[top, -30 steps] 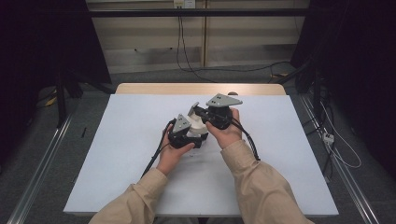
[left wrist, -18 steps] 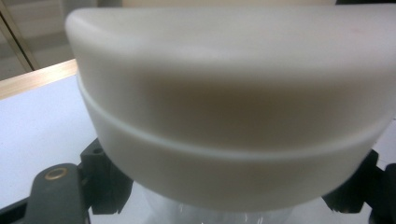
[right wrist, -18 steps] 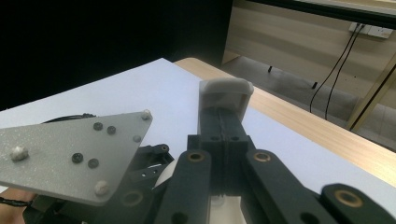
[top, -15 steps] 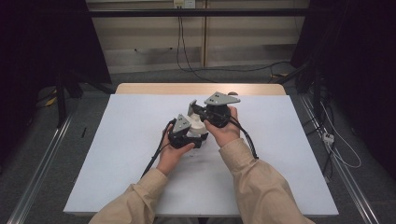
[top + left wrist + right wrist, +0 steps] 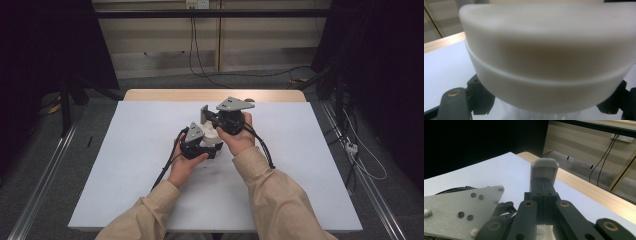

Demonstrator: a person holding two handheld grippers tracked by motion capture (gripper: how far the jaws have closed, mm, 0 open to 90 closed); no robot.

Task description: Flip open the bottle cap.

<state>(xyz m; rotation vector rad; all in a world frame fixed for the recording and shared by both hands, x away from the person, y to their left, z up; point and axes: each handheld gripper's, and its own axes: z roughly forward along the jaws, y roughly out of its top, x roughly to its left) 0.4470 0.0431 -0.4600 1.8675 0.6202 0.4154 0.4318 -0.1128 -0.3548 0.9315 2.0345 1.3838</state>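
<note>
At the frame's centre, the left gripper [image 5: 200,142] clamps its jaws on a white round plastic lidded container [image 5: 549,62] above the white counter [image 5: 125,165]. The right gripper [image 5: 544,182] has jaws pressed together. A slack grip could let the smooth container slip.

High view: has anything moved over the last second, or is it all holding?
Nothing visibly changed. The left gripper stays shut on the white container, the right gripper stays with its jaws together beside it, and both hands hold the same place over the white table.
</note>
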